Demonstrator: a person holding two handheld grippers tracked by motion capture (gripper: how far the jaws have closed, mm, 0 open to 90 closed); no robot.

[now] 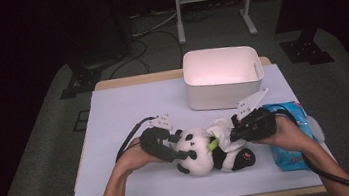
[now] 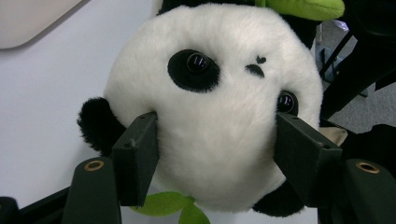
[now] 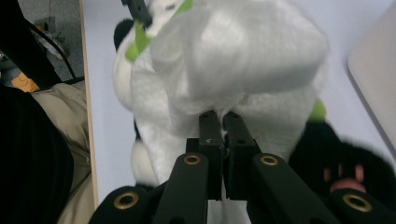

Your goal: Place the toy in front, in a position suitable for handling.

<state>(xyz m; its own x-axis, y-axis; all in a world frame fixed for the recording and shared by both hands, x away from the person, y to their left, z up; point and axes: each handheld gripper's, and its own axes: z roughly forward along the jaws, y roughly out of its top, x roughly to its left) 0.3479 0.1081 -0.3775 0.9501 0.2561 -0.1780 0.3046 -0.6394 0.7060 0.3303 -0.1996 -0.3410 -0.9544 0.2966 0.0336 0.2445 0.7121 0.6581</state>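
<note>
While the table (image 1: 128,108) with its pale blue-white cover carries everything, the white bin (image 1: 223,77) sits at the far edge, right of centre. Blue wipe pack (image 1: 293,136) lies at the right side, under and beside the right hand (image 1: 290,134). Panda plush (image 1: 209,151) lies on its side near the front edge, between both hands, head toward the left, pink-padded foot toward the right, green leaf at its neck.

Left gripper (image 1: 181,145) straddles the panda's head: in the left gripper view the two pads sit pressed into the fur on either side of the face (image 2: 219,107), so it's clamped on the head.

Right gripper (image 1: 234,131) is over the panda's body. In the right gripper view jaws are pinched nearly together on a white wipe (image 3: 233,65), which is bunched and draped over the panda's belly. Wipe (image 1: 224,132) touches the plush; panda's foot (image 3: 350,175) is just beside the jaws.
</note>
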